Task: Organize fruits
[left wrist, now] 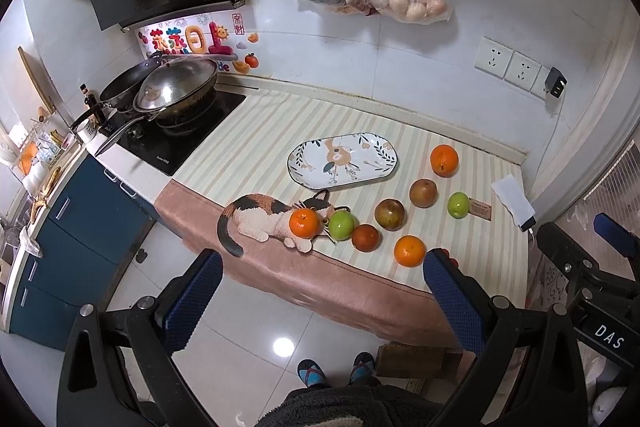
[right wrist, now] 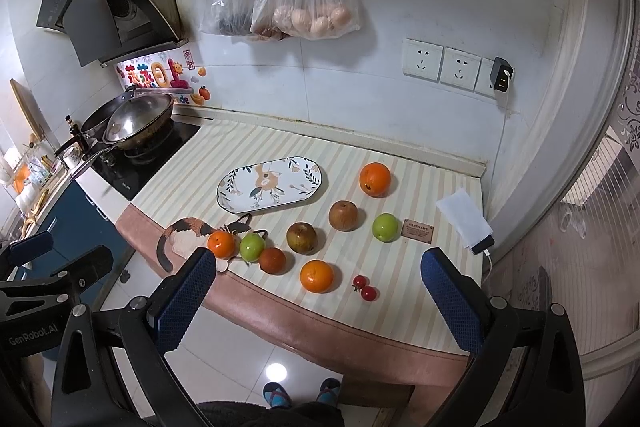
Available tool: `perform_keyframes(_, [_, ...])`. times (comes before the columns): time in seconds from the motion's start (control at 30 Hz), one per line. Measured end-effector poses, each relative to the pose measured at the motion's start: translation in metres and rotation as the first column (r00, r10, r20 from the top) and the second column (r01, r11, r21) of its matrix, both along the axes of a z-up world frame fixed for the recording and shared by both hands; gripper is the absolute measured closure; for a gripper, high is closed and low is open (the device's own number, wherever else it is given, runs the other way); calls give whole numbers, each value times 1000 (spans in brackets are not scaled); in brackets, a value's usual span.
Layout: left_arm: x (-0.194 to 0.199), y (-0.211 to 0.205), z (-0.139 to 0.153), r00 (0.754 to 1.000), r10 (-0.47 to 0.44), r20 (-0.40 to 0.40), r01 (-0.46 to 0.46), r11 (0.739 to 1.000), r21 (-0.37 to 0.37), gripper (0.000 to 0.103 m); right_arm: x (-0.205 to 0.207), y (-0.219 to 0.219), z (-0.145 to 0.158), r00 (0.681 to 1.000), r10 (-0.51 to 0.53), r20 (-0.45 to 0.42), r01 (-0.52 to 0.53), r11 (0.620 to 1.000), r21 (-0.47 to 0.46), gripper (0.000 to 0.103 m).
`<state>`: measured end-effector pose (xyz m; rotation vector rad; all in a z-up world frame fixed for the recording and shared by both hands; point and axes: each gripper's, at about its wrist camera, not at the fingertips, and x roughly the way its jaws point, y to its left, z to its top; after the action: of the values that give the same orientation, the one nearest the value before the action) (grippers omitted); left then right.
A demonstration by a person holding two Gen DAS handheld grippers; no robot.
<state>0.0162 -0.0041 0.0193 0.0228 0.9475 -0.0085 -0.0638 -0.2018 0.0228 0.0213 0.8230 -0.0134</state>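
1. The worktop under a cream-and-tan striped cloth with a pink border (right wrist: 248, 147) carries everything; both grippers hang off its front edge, above the floor tiles.
2. The left gripper (left wrist: 322, 301) and right gripper (right wrist: 316, 297) both have their blue-padded jaws spread wide with nothing between them, and no fruit touches either.
3. The oval white ceramic plate with a floral print (right wrist: 269, 183) lies bare near the middle of the cloth.
4. The flat calico cat-shaped mat (left wrist: 262, 217) lies at the front left corner, with a small orange (right wrist: 221, 244) and a green apple (right wrist: 252, 247) on its head end.
5. The large orange (right wrist: 375, 179) sits towards the back right; two brown round fruits (right wrist: 343, 215) (right wrist: 301, 237) and a second green apple (right wrist: 386, 227) lie between plate and right edge.
6. A red-brown fruit (right wrist: 273, 260) and a mid-sized orange (right wrist: 316, 276) lie near the front edge.
7. Two cherry tomatoes (right wrist: 364, 287) touch each other at the front edge, nearest the right gripper's jaws.
8. A small brown tag (right wrist: 417, 229) reads "GREEN LIFE"; gripper bodies read "GenRobot.AI" and "DAS".
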Motion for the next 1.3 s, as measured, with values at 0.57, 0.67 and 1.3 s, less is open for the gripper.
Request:
perform_keyframes(0.57, [10, -14, 2, 1000, 0, 9, 0, 1000, 5, 0, 8, -3, 6, 1000, 0, 5, 0, 1000, 5, 0])
perform_keyframes(0.67, [9, -12, 1, 1000, -2, 9, 2, 1000, 5, 0, 7, -2, 5, 1000, 0, 5, 0, 1000, 4, 0])
perform_keyframes(1.3, [7, -10, 0, 1000, -4, 9, 4, 1000, 0, 0, 12, -3, 10, 1000, 1, 7, -1, 1000, 8, 0])
